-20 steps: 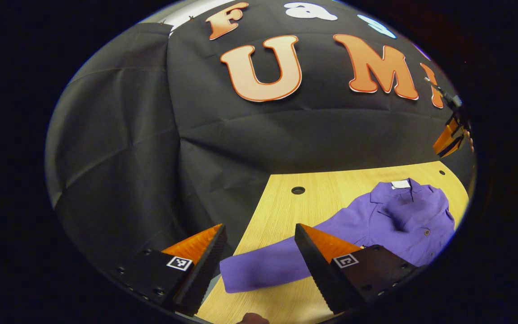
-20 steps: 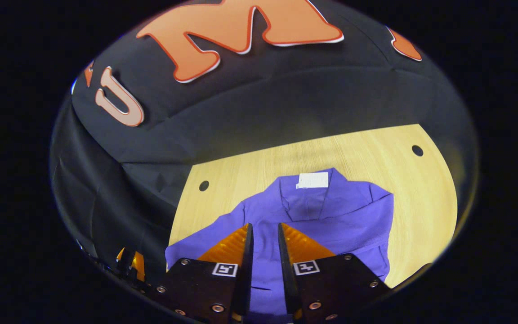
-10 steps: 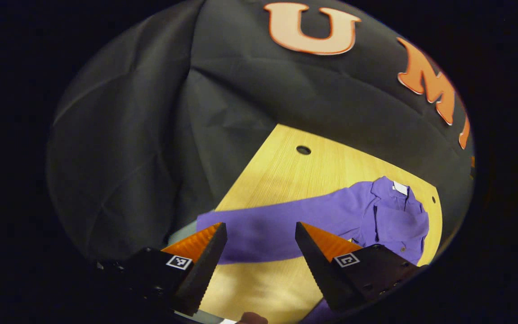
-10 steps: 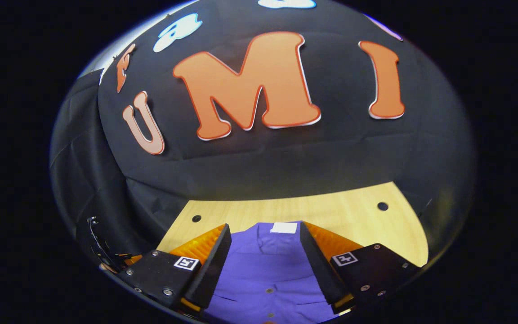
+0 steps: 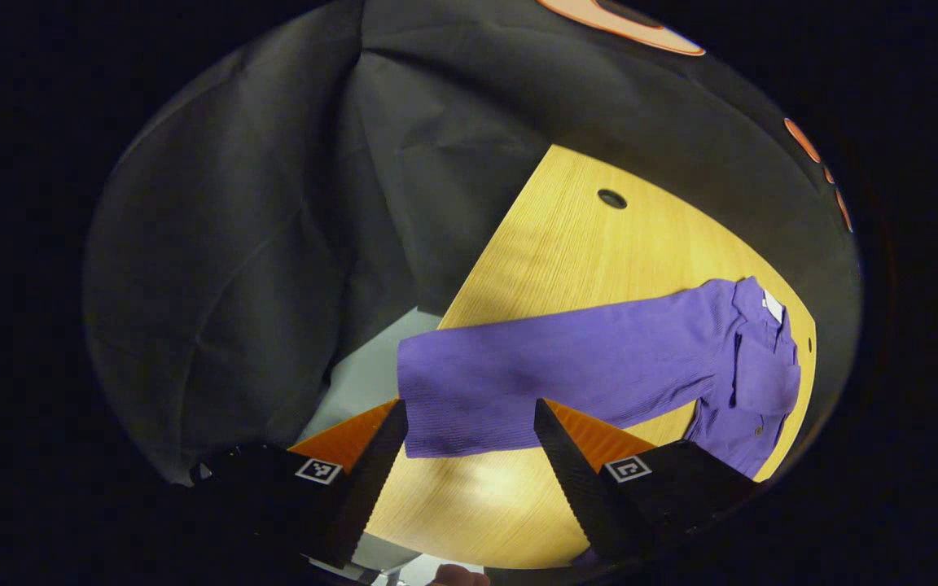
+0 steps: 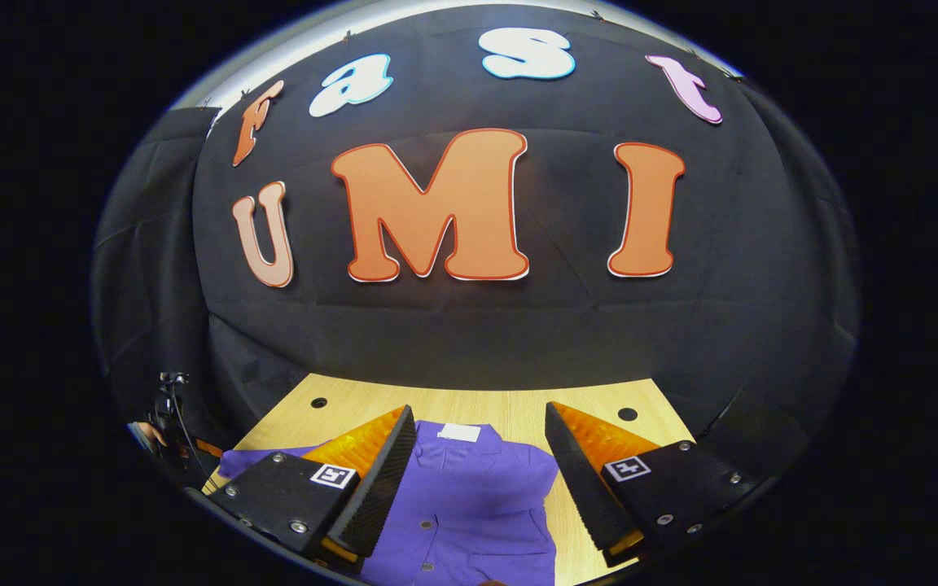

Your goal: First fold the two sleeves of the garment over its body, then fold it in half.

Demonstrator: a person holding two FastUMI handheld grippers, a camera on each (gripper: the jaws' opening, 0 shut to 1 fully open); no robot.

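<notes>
Purple garment (image 5: 729, 382) flat on wooden table (image 5: 567, 260), one sleeve (image 5: 534, 382) stretched to the table's edge; left gripper (image 5: 469, 443) and right gripper (image 6: 477, 456) both gaping, empty; risk: cuff overhang slips off if pinched shallowly.

Light wood table (image 5: 567, 244) with round holes (image 5: 612, 198) near its far edge; black cloth wall (image 6: 469, 325) behind it, creased; pale floor (image 5: 363, 378) past the table's left edge.
</notes>
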